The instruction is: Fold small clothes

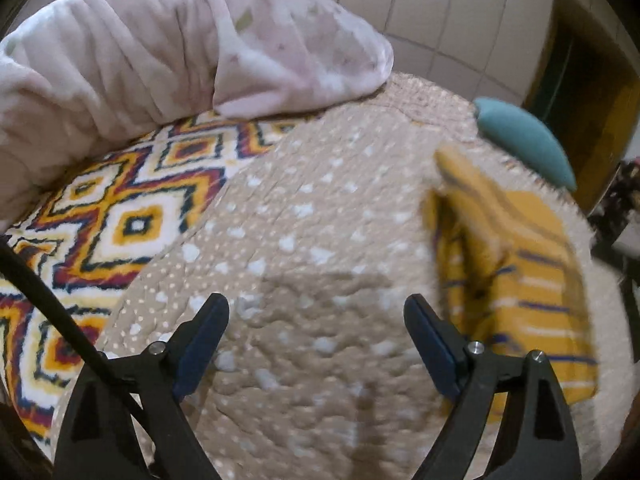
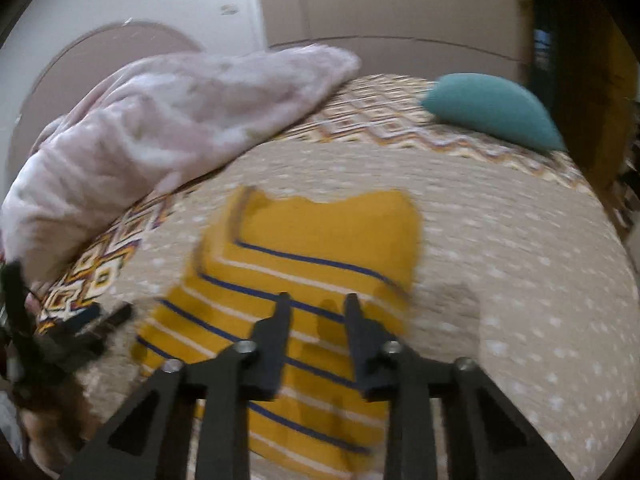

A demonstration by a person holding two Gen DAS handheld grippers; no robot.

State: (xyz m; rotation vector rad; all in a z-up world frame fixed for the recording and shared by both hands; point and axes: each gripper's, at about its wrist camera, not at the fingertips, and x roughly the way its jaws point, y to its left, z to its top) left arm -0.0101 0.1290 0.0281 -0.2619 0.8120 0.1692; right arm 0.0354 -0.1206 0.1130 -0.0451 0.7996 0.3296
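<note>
Left wrist view, tool: left gripper (image 1: 316, 312) stands wide apart over the beige dotted quilt (image 1: 304, 216), nothing between its blue pads.
Left wrist view, garment: yellow striped garment (image 1: 516, 280) lies on the quilt beyond the gripper's right finger, blurred; its lower edge is cut off by that finger.
Left wrist view, surroundings: pink blanket (image 1: 168, 48) heaped at the far left; patterned bedspread (image 1: 120, 216) beside the quilt; teal cushion (image 1: 524, 140) at the far right edge; a black cable (image 1: 48, 300) crosses the lower left.
Right wrist view, tool: right gripper (image 2: 318, 300) is narrow but not closed, poised over the garment (image 2: 320, 240); blur hides whether the tips touch cloth.
Right wrist view, garment: flat on the quilt (image 2: 500, 240), centre frame, near portion hidden behind the fingers.
Right wrist view only: the left gripper (image 2: 80, 324) shows at the left edge, smeared; the cushion (image 2: 492, 108) appears whole.
Writing: none legible in either view.
</note>
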